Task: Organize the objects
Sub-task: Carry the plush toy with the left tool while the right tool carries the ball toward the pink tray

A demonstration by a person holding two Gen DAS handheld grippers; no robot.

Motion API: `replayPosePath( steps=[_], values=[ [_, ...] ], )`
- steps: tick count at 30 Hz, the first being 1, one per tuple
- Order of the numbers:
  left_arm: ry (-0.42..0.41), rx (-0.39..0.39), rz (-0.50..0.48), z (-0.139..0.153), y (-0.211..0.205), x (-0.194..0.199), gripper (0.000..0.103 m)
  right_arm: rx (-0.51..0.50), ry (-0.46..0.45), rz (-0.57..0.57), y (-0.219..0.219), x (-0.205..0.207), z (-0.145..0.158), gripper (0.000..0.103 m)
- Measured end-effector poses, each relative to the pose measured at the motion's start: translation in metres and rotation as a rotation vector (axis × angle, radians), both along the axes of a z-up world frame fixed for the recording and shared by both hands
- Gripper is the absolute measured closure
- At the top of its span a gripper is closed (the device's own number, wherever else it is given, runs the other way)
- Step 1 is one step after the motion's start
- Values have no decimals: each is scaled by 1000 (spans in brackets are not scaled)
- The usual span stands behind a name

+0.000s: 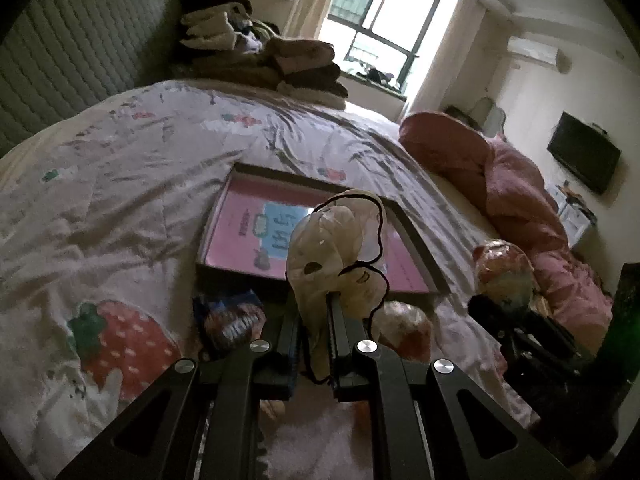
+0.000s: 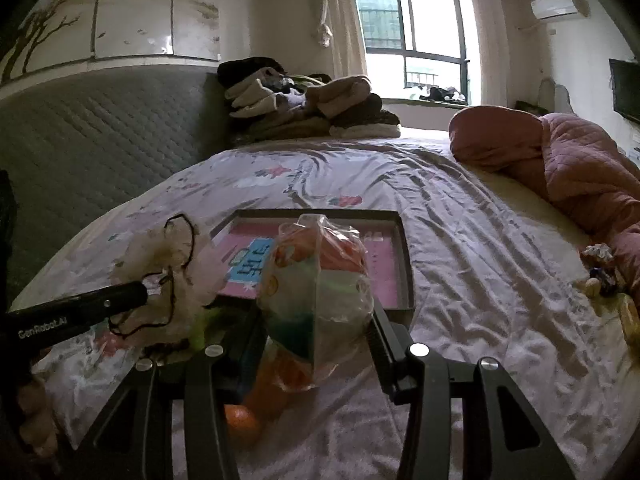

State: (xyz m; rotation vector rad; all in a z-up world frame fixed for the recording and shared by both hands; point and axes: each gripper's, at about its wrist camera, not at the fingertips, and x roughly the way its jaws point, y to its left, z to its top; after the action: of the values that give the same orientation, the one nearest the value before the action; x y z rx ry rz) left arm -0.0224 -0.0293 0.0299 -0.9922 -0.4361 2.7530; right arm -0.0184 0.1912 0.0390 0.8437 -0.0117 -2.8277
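Here, nearest the left wrist camera, the left gripper [image 1: 320, 320] is clamped tight on a cream-coloured plastic pouch with a black cord [image 1: 340, 248], which stands up from between its fingers above the bedspread [image 1: 120, 200]. In the right wrist view the right gripper [image 2: 318, 332] grips a clear plastic bag with orange, white and green contents [image 2: 320, 288], its jaws part closed against the sides of the bag. An orange item [image 2: 242, 420] lies on the bedspread below that bag. A blue and dark wrapped packet [image 1: 230, 320] lies just beside the left fingers. Directly beyond both grippers, a shallow dark-rimmed tray with a pink liner [image 2: 384, 264] rests flat on the bedspread. To the right, a rolled pink quilt [image 2: 560, 160] lies along the bed edge. Farther back, a pile of folded clothes [image 2: 304, 108] sits against the grey quilted headboard [image 2: 100, 128]. The window [image 2: 412, 36] is in the far wall.
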Motion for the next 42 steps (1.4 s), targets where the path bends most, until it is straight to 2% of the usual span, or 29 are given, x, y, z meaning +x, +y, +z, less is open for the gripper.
replayPosePath(
  steps=[9, 18, 32, 37, 42],
  values=[
    [42, -27, 37, 5, -6, -12, 92, 24, 13, -28, -5, -23, 9, 55],
    [81, -48, 60, 7, -5, -31, 92, 51, -24, -27, -11, -49, -1, 55],
    [39, -88, 91, -7, -12, -71, 92, 51, -53, -21, -9, -91, 1, 55],
    [39, -79, 129, -9, -17, -82, 92, 50, -94, -19, -2, -108, -11, 55],
    [23, -128, 139, -10, -13, -96, 92, 41, -142, -16, 6, -123, -23, 55]
  ],
)
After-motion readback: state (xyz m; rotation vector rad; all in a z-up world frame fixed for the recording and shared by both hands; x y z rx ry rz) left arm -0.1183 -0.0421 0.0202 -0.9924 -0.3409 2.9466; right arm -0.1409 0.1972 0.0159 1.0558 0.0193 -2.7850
